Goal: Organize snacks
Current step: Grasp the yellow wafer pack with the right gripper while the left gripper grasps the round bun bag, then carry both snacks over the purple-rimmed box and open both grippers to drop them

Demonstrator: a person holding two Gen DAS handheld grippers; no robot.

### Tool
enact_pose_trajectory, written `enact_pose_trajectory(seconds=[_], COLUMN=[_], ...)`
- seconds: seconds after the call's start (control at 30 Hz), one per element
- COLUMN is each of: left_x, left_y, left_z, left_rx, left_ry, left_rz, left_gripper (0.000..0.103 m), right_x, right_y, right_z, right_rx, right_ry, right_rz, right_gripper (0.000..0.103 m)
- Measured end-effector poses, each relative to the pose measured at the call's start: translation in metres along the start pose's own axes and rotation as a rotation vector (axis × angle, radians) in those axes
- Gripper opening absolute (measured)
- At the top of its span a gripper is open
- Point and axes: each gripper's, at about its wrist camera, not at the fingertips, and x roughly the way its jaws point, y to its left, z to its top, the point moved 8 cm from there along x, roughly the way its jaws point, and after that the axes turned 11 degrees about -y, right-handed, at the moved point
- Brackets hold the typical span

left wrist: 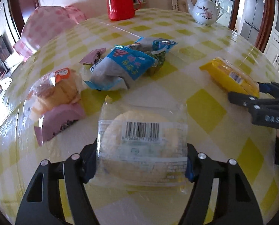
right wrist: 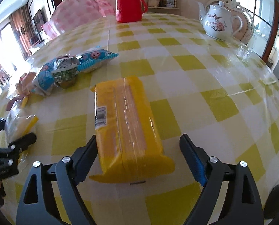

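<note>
Left wrist view: left gripper (left wrist: 141, 161) jaws clamp barcoded clear-wrapped bun (left wrist: 141, 140); right gripper (right wrist: 139, 161) jaws wide around barcoded yellow packet (right wrist: 128, 123).

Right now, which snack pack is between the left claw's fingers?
The clear-wrapped pale round cake, barcode up, between the left claw. The yellow pack lies by the right claw; the others are piled farther back.
</note>
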Motion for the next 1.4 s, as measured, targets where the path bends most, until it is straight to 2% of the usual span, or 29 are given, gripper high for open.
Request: enact_pose_trajectory(seconds=[0.03,0.07,0.1,0.13,0.37,0.8,1.07,1.4], left_x=[0.001,0.0,-0.002,-0.003,-0.017,-0.053,-0.083,-0.122], left_y=[-0.003,-0.006,-0.008,-0.01,-0.021,-0.03,-0.028,-0.007], left_z=[0.0,-0.001,-0.002,-0.003,-0.014,-0.048,-0.072,-0.095], left_rx=[0.005,0.004,-0.008,-0.014,-0.025,-0.028,-0.041,-0.072], left_ry=[-0.003,-0.005,-0.006,-0.007,-0.004,0.008,0.003,-0.026], left_rz=[0.004,0.005,0.003,0.001,-0.013,-0.033,-0.046,-0.033], left_gripper=[0.071,0.071,0.071,0.071,0.07,0.07,0.07,0.07], right_x=[0.001,0.0,-0.002,-0.004,-0.03,-0.064,-0.091,-0.127], right_y=[0.0,0.001,0.002,0.002,-0.012,0.015,0.044,0.094], right_z=[0.001,0.002,0.004,0.005,0.012,-0.011,-0.031,-0.055], right_rx=[-0.005,-0.015,-0.016,-0.01,0.031,0.106,0.101,0.067], right_ry=[-0.001,-0.012,-0.026,-0.038,-0.151,-0.133,-0.14,-0.157], right_rz=[0.004,0.022,0.045,0.058,0.046,0.199,0.274,0.362], right_gripper=[0.083,0.076,0.055,0.049,0.048,0.048,0.048,0.048])
